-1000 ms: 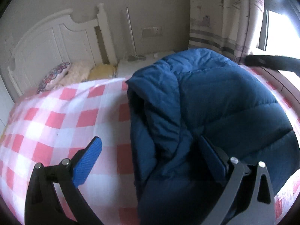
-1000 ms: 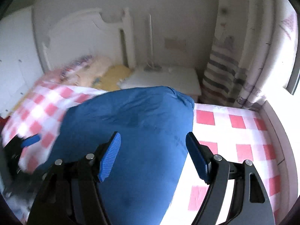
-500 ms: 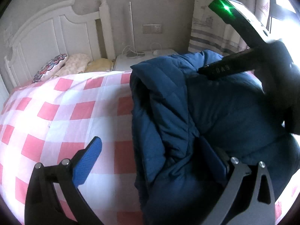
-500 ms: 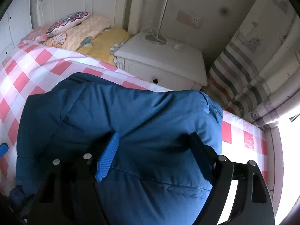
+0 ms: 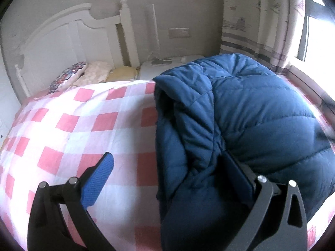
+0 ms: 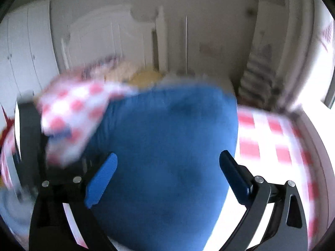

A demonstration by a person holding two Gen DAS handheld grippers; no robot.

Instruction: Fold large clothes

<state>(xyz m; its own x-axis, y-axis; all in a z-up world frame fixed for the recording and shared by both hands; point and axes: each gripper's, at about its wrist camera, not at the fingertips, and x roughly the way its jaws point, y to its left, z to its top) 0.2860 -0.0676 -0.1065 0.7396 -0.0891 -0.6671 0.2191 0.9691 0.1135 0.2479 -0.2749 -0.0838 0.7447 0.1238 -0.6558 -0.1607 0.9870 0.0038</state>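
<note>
A dark blue puffer jacket (image 5: pixel 251 121) lies bunched and folded over on the right part of the pink-and-white checked bed (image 5: pixel 83 125). My left gripper (image 5: pixel 169 173) is open at the jacket's near left edge; its right finger is tucked into the jacket's folds and its left finger hangs over the bedsheet. In the blurred right wrist view the jacket (image 6: pixel 167 156) fills the middle. My right gripper (image 6: pixel 167 173) is open and empty, fingers spread above the jacket. The left gripper shows as a dark blurred shape at the left edge (image 6: pixel 29 138).
A white headboard (image 5: pixel 69 41) and several pillows (image 5: pixel 92 75) are at the bed's far end. A white nightstand (image 5: pixel 165 67) stands behind the jacket. A striped curtain (image 5: pixel 257 25) and a bright window (image 5: pixel 318 37) are on the right.
My right gripper has pulled back off the jacket and out of the left wrist view; its view swung fast and is blurred. My left gripper stays open in about the same place.
</note>
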